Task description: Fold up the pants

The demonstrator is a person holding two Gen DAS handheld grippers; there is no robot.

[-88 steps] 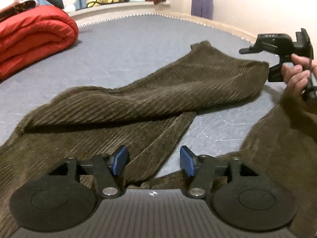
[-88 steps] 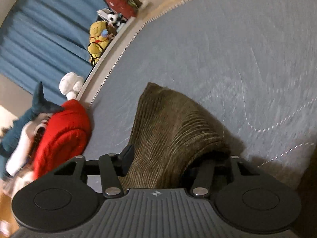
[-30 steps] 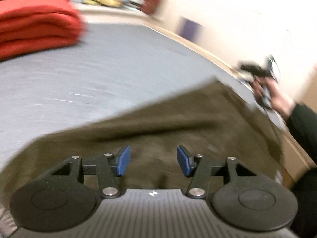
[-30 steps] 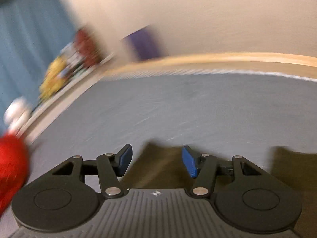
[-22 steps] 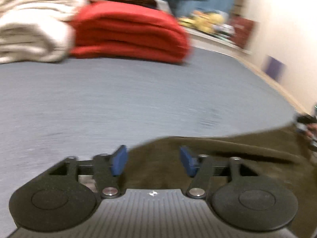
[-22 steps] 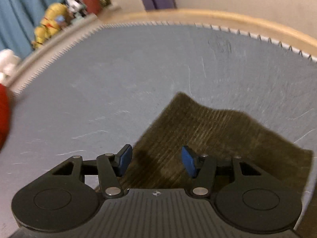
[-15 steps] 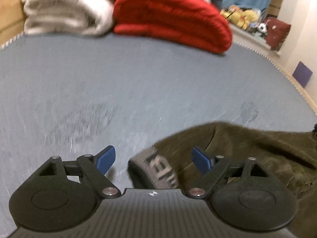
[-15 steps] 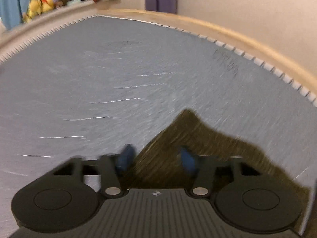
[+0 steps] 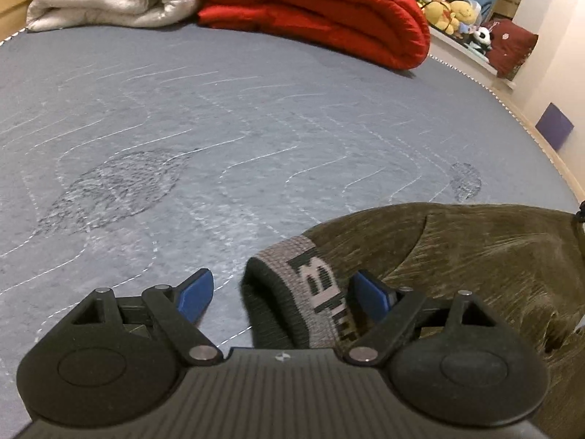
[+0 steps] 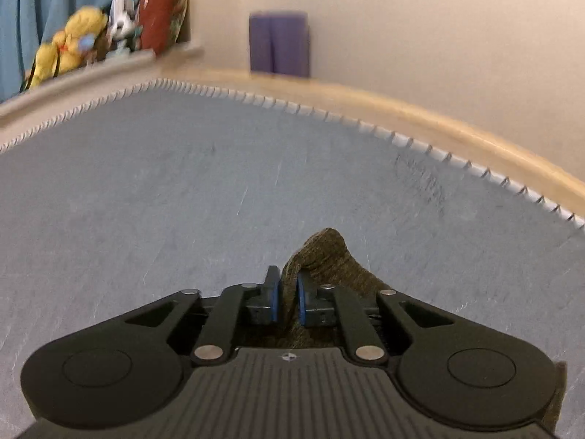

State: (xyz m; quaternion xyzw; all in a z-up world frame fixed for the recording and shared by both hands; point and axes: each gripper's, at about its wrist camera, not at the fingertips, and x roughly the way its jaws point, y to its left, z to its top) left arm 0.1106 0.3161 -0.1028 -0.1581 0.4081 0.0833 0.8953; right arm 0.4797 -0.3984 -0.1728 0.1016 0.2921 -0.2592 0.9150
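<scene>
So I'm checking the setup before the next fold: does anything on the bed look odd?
Only slightly: the pants lie bunched, with the grey lettered waistband flipped up between the open left tool. The right tool is closing on a fabric corner.

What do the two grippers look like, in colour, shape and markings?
Both look alike. The left gripper and the right gripper have a black ribbed body with a small round mark, two round black discs, black linkage bars with silver pivot pins, and blue finger pads. No cables or sleeves show.
</scene>
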